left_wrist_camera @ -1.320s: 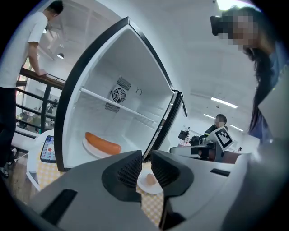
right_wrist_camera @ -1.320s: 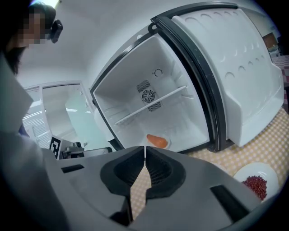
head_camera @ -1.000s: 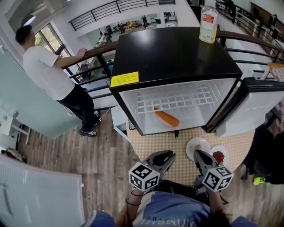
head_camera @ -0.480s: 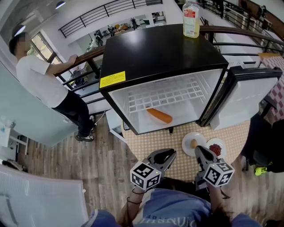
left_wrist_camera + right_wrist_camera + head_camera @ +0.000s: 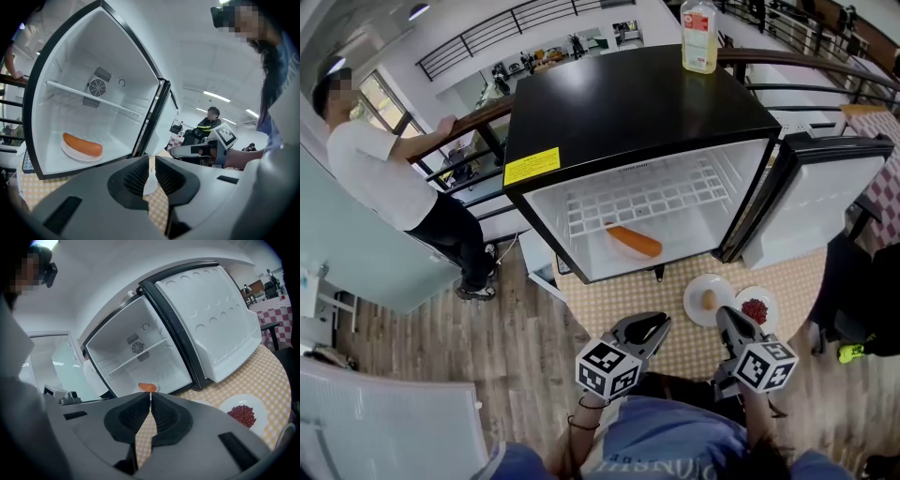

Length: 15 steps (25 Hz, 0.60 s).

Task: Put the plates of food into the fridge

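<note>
At the upper left of the head view a person (image 5: 380, 173) stands at a railing (image 5: 478, 117), well apart from our work. In the centre the fridge (image 5: 628, 103) stands open, a bottle (image 5: 700, 36) on its black top, and a plate with a sausage (image 5: 633, 242) already lies on its floor under the wire shelf (image 5: 647, 202). Below it, at lower centre, our left gripper (image 5: 649, 325) hangs over the checked mat (image 5: 619, 300); its jaws have just been closing and stand a narrow slit apart with nothing between them. Right of it, on the mat just before the fridge, lie the plate with a small brown piece (image 5: 709, 300) and, just beside it, the plate of red food (image 5: 757, 310). Our right gripper (image 5: 728, 319) hovers at their near edges, jaws pressed together and empty. At the far right the door (image 5: 811, 211) is swung wide.

We judge the step in hand to be picking up one of these plates. To do it well we should spread the right jaws first, come in low at the near rim, pinch rim only, and lift level, since the red food looks loose and could roll.
</note>
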Each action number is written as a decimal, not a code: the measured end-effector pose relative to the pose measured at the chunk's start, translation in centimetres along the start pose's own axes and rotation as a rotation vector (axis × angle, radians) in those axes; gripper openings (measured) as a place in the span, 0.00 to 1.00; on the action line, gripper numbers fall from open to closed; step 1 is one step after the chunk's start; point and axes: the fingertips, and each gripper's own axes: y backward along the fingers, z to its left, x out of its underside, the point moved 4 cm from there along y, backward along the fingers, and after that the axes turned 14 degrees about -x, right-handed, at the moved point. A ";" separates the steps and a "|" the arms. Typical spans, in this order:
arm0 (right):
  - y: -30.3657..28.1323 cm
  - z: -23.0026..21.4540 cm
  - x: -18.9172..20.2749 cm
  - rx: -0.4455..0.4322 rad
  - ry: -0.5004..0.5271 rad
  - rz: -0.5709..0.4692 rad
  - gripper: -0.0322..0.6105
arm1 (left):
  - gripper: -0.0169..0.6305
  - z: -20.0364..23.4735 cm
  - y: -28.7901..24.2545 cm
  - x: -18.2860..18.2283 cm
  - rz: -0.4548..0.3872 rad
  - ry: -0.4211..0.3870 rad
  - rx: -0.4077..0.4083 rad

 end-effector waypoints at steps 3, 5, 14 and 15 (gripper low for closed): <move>0.7 -0.6 0.1 0.038 -0.039 -0.015 0.09 | 0.10 -0.1 -0.7 0.9 0.026 -0.003 0.017; 1.1 -1.3 0.2 0.062 -0.063 -0.022 0.09 | 0.10 0.1 -1.6 1.4 0.047 -0.011 0.029; 3.4 -5.2 3.8 0.189 -0.227 -0.022 0.09 | 0.10 -0.4 -6.3 4.1 0.160 -0.084 0.142; 3.4 -5.7 4.1 0.196 -0.247 -0.023 0.09 | 0.10 -0.3 -7.0 4.3 0.175 -0.092 0.151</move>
